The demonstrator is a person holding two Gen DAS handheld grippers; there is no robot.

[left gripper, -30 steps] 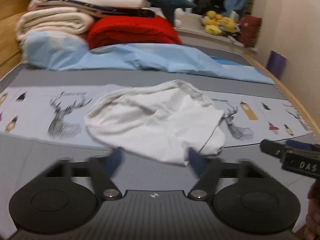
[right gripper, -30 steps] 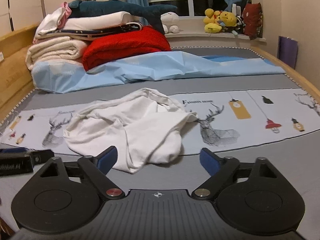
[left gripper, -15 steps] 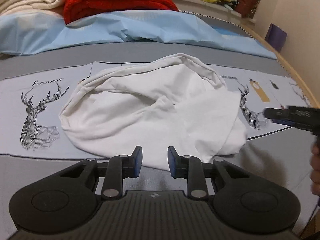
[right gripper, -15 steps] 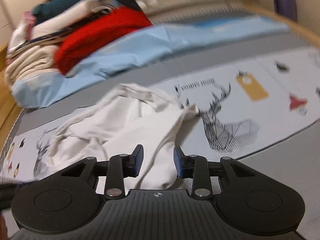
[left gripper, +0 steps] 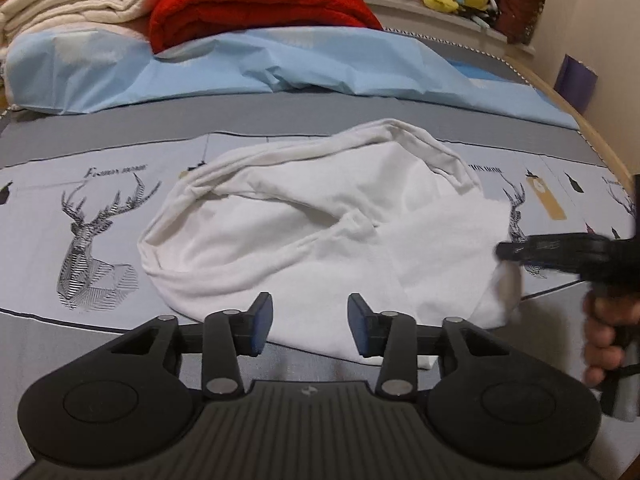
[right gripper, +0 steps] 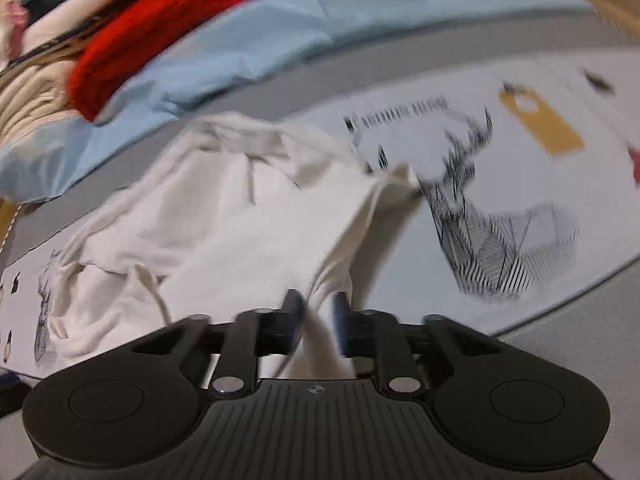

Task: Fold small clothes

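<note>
Presently my right gripper [right gripper: 316,312] is closing, pinching the garment [left gripper: 320,232] hem to lift it; my left gripper [left gripper: 310,330] is opening, empty, over the near edge.

Soft matt white cloth garment [left gripper: 320,240]

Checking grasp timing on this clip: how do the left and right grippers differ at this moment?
The left gripper has its jaws apart and opening, with only the near edge of the white garment lying between them, unpinched; the right gripper has its jaws closing on a bunched fold of that garment. The left view is sharp, the right view motion-blurred. Both point down at the same garment on the bed sheet.
</note>
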